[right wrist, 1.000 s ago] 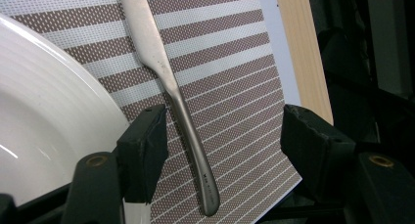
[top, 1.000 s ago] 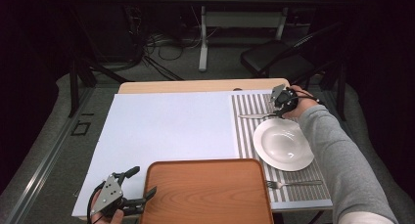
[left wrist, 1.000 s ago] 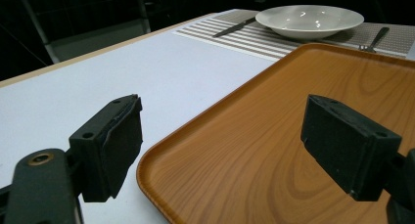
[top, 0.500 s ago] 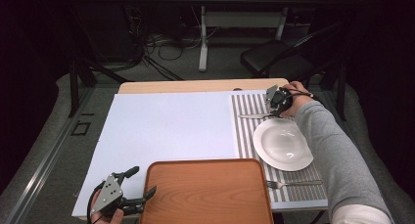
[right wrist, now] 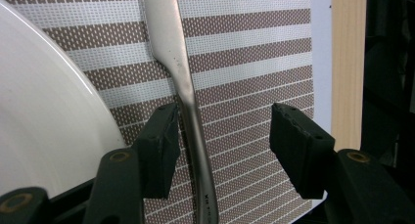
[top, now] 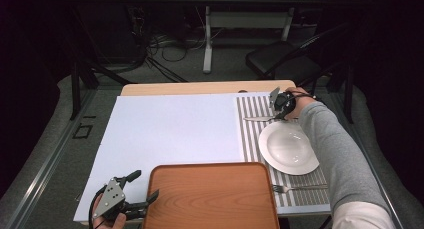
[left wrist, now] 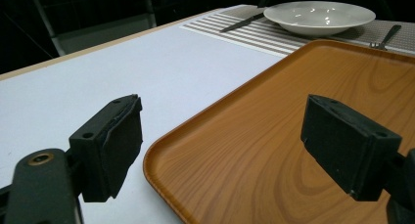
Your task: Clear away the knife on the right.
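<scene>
A: Where does the right gripper sit, and how do its jaws stand?

B: It hangs over the far end of the brown-and-white striped woven placemat, with its jaws spread apart. In the right gripper view the slim silver table knife lies on the mat between the two black pads, its handle close beside one pad and clear of the other. Whether the near pad touches the metal cannot be told. Nothing is clamped.

A: And the knife relative to the dish?

B: In the high view the knife lies crosswise just beyond the round white shallow plate, near its rim but apart from it.

A: What of the left gripper?

B: It is held at the near left corner of the table, jaws released and empty. In the left gripper view its pads straddle the rounded corner of the orange-brown wooden tray, one over the pale blue tabletop, one over the tray.

A: Other items?

B: A silver fork lies on the mat on the near side of the plate, just right of the tray.
</scene>
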A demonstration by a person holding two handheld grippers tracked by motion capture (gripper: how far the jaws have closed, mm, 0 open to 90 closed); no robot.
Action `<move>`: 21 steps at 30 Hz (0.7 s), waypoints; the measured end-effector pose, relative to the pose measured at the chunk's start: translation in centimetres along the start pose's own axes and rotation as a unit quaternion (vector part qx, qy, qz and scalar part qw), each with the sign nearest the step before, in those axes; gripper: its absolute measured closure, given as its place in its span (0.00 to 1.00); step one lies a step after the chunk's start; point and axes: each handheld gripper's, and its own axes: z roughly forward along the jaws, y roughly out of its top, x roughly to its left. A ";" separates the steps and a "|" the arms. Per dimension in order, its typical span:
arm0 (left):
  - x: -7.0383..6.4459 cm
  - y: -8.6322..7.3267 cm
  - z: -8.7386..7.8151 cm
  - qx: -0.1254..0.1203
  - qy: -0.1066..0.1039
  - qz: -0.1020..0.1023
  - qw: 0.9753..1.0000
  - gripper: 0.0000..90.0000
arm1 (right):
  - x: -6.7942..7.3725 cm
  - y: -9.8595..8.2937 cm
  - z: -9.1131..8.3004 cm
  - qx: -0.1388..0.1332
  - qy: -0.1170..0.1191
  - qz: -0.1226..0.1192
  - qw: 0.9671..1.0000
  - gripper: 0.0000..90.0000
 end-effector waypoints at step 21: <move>0.0 0.0 0.0 -0.001 0.000 0.000 1.000 0.18 | 0.2 0.7 1.7 0.026 0.038 -0.048 0.998 0.69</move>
